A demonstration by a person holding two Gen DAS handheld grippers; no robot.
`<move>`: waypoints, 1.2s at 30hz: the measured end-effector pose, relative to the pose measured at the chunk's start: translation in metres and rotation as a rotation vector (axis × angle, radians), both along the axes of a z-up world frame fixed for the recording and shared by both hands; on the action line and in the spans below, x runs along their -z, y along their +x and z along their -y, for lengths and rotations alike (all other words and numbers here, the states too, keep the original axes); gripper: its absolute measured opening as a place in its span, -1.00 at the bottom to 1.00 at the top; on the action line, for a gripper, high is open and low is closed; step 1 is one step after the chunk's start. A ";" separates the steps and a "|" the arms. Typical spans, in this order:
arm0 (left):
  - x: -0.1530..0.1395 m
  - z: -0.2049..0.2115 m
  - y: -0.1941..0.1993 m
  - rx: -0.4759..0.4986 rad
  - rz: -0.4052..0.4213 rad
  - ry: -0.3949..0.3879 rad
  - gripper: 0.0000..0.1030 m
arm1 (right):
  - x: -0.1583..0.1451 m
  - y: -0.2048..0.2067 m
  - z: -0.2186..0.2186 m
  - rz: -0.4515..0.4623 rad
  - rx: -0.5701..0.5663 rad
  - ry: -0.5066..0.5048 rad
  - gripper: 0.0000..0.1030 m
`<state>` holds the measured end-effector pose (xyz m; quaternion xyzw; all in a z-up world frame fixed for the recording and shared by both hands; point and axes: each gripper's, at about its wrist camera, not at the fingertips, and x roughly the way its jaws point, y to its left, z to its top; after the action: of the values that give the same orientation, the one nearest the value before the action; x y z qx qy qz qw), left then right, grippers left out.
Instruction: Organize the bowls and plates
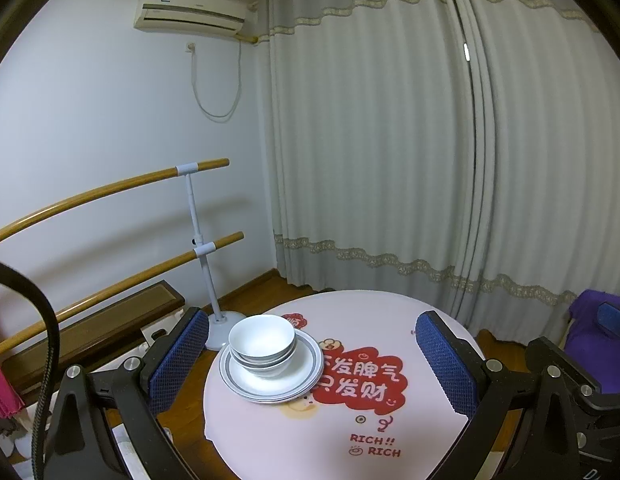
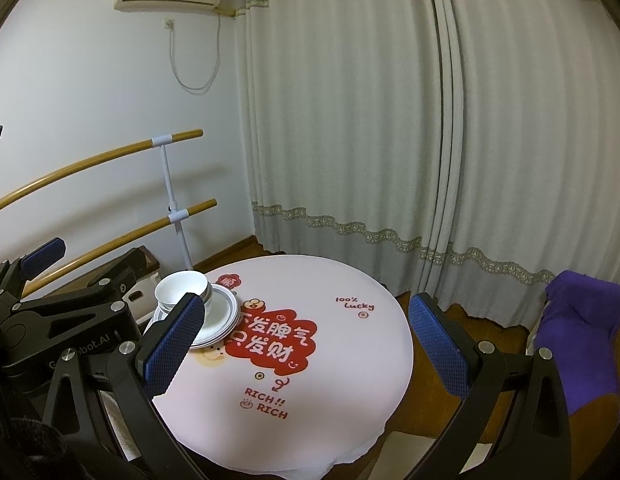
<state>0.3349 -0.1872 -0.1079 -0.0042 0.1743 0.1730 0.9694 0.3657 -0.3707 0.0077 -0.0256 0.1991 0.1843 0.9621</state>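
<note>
With bowls (image 1: 262,344) nested on plates (image 1: 270,376) at the left edge of the table (image 1: 350,420), both the left gripper (image 1: 310,364) and right gripper (image 2: 306,340) gape wide and empty, so a careless nudge could tip the stack off.

Bare round table (image 2: 342,360) right of the stacked bowls (image 1: 262,340) and plates (image 1: 302,376) (left edge).

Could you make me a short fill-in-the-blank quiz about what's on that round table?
1. The bowls sit nested on top of the ____.
2. Both the left gripper and the right gripper are ____.
3. The English printed nearest on the tablecloth reads ____.

Missing words: plates; open; RICH
</note>
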 end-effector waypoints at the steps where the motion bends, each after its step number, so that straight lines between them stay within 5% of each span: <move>1: 0.000 0.001 0.000 -0.001 0.000 0.000 0.99 | 0.000 0.000 0.000 0.001 0.001 -0.001 1.00; 36: 0.005 0.005 -0.001 0.003 0.004 -0.002 0.99 | 0.000 -0.002 -0.001 -0.002 0.004 0.000 1.00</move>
<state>0.3341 -0.1918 -0.1129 -0.0055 0.1725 0.1714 0.9700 0.3636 -0.3702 0.0079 -0.0249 0.2000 0.1823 0.9624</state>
